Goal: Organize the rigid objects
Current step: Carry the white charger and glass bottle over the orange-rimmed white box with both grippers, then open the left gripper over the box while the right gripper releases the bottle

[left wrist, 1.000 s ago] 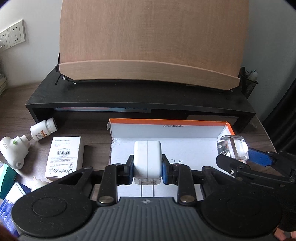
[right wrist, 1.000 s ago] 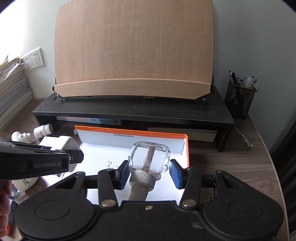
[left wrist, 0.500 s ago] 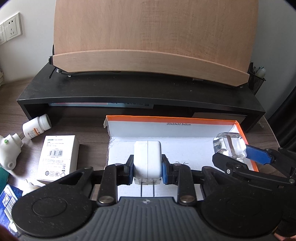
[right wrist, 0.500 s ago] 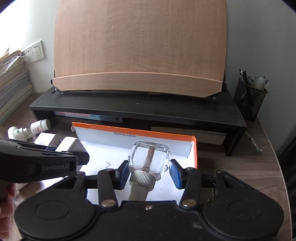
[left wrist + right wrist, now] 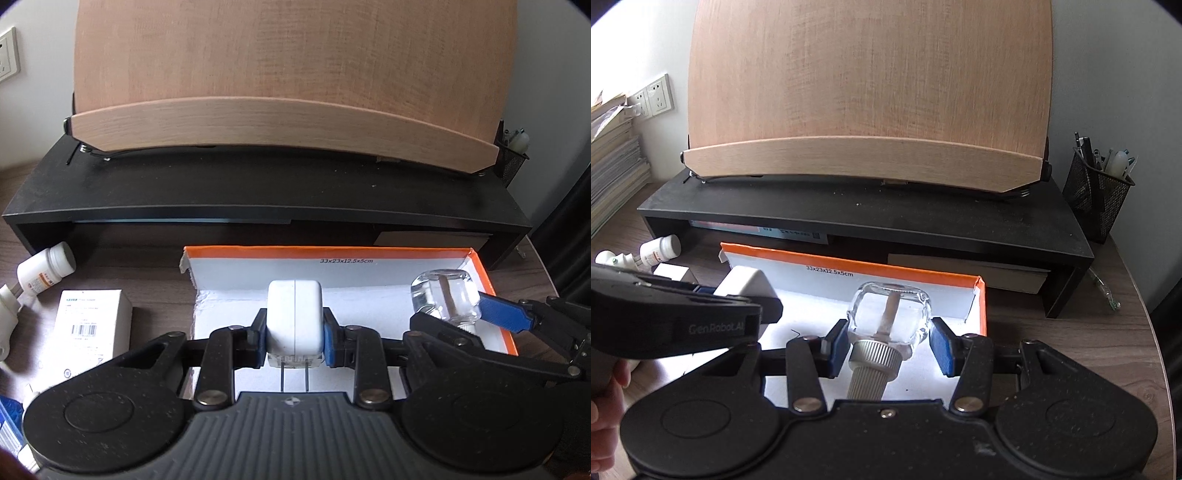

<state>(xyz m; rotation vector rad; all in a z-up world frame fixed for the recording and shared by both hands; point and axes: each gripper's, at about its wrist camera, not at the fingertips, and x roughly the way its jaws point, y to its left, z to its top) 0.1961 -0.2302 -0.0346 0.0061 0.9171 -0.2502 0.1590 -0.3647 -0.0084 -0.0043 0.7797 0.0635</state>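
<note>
Both grippers sit further in over the box vs. earlier frame; monitor stand and wood panel loom larger, white carton slid toward lower left of left-wrist view.

Item 1 – left gripper (image 5: pixel 294 338): clamped on white square plug-in charger block (image 5: pixel 294 319), blue pads pressing both sides, two metal prongs pointing back toward camera. Centre of left-wrist frame, over white floor of box. Also seen from right wrist at left edge, charger (image 5: pixel 744 282) poking out past black finger.

Item 2 – right gripper (image 5: pixel 889 341): clamped on clear squarish glass bottle w/ ribbed silver cap (image 5: pixel 888 317), cap toward camera, applicator stem visible inside. Pads touch bottle sides. Centre of right-wrist frame, over box interior; in left-wrist view bottle (image 5: pixel 445 295) sits at right, near box's right wall.

Item 3 – shallow cardboard box, orange outside, white inside (image 5: pixel 332 252): on brown wooden desk (image 5: pixel 1071 332), just in front of black monitor stand (image 5: pixel 258 192). Printed size label on far inner wall.

Item 4 – curved light-wood panel (image 5: pixel 868 92): atop stand, fills upper frame.

Item 5 – loose items, left side of left-wrist view: white pill bottle w/ orange label (image 5: pixel 46 271) lying on side; white carton w/ barcode (image 5: pixel 90 323); white plastic object at left edge, partly cut off.

Item 6 – black mesh pen holder (image 5: pixel 1099 195): right of stand, pens inside.

Item 7 – paper stack (image 5: pixel 613 166), wall sockets (image 5: pixel 652 96): upper left, right-wrist view.

Item 8 – person's fingers (image 5: pixel 605 387): lower left edge.
</note>
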